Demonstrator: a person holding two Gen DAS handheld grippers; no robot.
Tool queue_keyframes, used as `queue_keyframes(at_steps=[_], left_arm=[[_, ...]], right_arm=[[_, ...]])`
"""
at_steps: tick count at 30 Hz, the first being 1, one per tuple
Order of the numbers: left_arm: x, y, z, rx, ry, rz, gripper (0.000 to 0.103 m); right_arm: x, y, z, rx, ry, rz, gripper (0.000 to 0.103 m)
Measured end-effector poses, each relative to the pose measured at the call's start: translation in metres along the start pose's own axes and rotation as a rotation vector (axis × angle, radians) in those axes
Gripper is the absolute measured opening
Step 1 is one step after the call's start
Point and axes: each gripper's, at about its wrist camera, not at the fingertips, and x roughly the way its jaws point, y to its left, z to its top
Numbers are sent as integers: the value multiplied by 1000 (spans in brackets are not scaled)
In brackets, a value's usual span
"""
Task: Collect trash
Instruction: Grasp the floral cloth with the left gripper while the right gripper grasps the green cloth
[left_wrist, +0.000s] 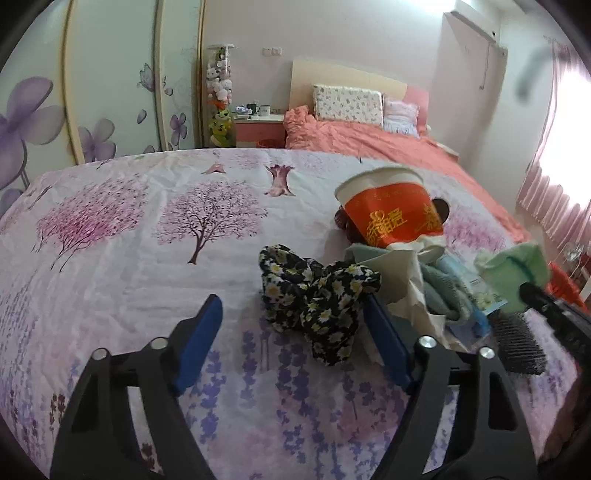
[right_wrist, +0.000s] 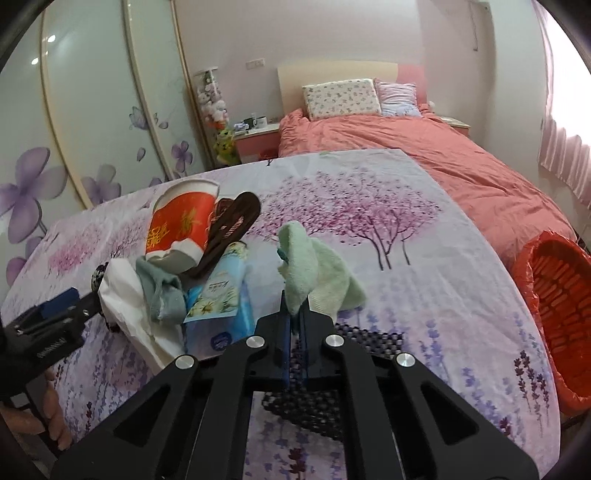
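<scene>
A bedroom holds a table covered by a cloth printed with pink trees and purple flowers (left_wrist: 147, 258), occupying the centre and lower part of both views; a bed with a coral quilt (right_wrist: 424, 147) lies in the upper right. A red and white paper cup with yellow characters, not legible (right_wrist: 181, 225), lies tilted at centre left of the right wrist view, its open mouth toward the upper left; its contents cannot be seen. Touching it are a dark brown slipper sole (right_wrist: 232, 229), a grey-green sock (right_wrist: 162, 291), a crumpled white tissue (right_wrist: 122, 295) and a blue packet printed with white flowers (right_wrist: 218, 295), whose small writing is unreadable. A red mesh basket lined with a red bag (right_wrist: 554, 306) sits at the right edge, apparently empty. The right gripper (right_wrist: 295, 317) is clamped on a pale green towel cloth (right_wrist: 317, 277), lifted above a black mesh mat (right_wrist: 332, 373). The left gripper (left_wrist: 291, 317) stands wide, with a black cloth printed with yellow and white daisies (left_wrist: 317, 299) between its fingers, not pinched.
</scene>
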Motion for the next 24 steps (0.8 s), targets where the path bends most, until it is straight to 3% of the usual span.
queue_keyframes(at_steps=[5, 7, 10, 17, 24], left_arm=[[24, 4, 6, -36, 83, -45, 51], [27, 7, 7, -41, 95, -62, 29], [22, 11, 9, -51, 83, -75, 19], [-12, 14, 23, -58, 11, -54, 17], [-55, -12, 38, -24, -59, -87, 17]], right_arm=[[-4, -4, -2, 3, -6, 6, 4], [-8, -5, -2, 4, -15, 7, 4], [-16, -8, 2, 8, -36, 9, 4], [-40, -20, 14, 37, -106, 16, 4], [-66, -31, 19, 60, -169, 14, 4]])
